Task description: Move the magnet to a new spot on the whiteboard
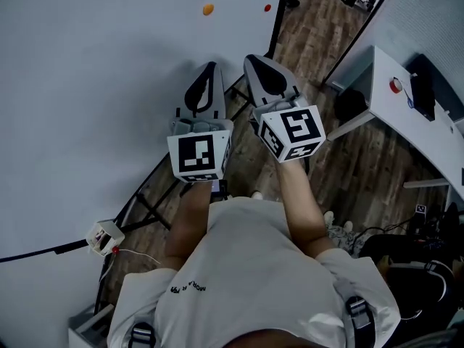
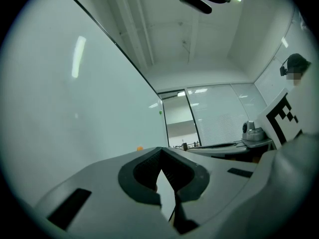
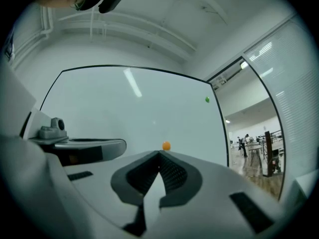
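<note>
A small orange magnet (image 1: 208, 9) sticks high on the whiteboard (image 1: 87, 107). It also shows in the right gripper view, where the orange magnet (image 3: 166, 146) sits just above the jaw tips, and the orange magnet (image 2: 140, 148) peeks over the left jaw in the left gripper view. A second, smaller magnet (image 1: 267, 8) is near the board's edge. My left gripper (image 1: 211, 67) and right gripper (image 1: 252, 58) are side by side, well short of the orange magnet, pointing toward the board. Both the left gripper (image 2: 160, 152) and the right gripper (image 3: 160, 154) are shut and hold nothing.
The whiteboard's black stand legs (image 1: 148, 198) run along the wooden floor below the grippers. A white box with a cable (image 1: 105, 236) lies at the board's foot. A white desk (image 1: 391, 118) with dark items stands at the right, and a dark chair or bag (image 1: 417, 270) is lower right.
</note>
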`<move>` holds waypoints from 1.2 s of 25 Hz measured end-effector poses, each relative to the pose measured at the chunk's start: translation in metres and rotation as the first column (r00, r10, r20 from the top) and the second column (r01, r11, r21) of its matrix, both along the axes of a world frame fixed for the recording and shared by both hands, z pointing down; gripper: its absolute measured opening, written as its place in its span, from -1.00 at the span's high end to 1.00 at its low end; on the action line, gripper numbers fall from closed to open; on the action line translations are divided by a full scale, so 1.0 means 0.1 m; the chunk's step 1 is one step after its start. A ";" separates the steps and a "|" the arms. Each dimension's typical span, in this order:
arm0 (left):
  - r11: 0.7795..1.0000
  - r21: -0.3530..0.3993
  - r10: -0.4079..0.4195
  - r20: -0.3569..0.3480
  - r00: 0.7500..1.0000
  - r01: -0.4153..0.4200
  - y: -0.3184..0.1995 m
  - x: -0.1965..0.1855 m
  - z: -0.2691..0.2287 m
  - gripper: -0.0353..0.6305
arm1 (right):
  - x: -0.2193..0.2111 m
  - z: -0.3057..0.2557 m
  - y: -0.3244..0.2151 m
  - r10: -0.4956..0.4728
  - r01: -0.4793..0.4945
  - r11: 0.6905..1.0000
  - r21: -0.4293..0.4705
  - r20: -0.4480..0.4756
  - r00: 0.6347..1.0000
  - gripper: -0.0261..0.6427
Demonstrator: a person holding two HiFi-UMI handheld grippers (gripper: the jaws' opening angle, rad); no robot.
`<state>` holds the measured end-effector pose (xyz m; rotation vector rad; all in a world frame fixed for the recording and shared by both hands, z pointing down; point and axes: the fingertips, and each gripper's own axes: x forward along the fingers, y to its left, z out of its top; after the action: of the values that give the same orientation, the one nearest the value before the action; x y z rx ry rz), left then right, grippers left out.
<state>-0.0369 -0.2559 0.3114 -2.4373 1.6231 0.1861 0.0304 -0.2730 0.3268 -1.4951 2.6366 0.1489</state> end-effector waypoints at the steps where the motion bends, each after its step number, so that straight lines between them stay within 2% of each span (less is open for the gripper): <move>1: 1.000 -0.001 0.003 0.004 1.000 -0.003 0.00 0.00 0.01 0.88 | 0.01 0.01 0.02 0.005 -0.005 1.000 0.000 0.001 1.000 0.88; 9: 1.000 -0.018 0.021 0.014 1.000 -0.020 0.01 0.03 0.06 0.88 | 0.04 0.02 0.12 0.042 -0.042 0.999 0.002 -0.008 0.999 0.88; 30: 0.992 -0.098 0.086 0.009 0.996 -0.085 0.08 0.30 0.45 0.88 | 0.25 0.38 0.34 0.110 -0.111 0.992 -0.059 -0.023 0.994 0.88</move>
<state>-0.0064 -0.2477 0.3562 -2.5775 1.5586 0.1051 0.0555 -0.2393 0.3652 -1.6684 2.5960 0.0944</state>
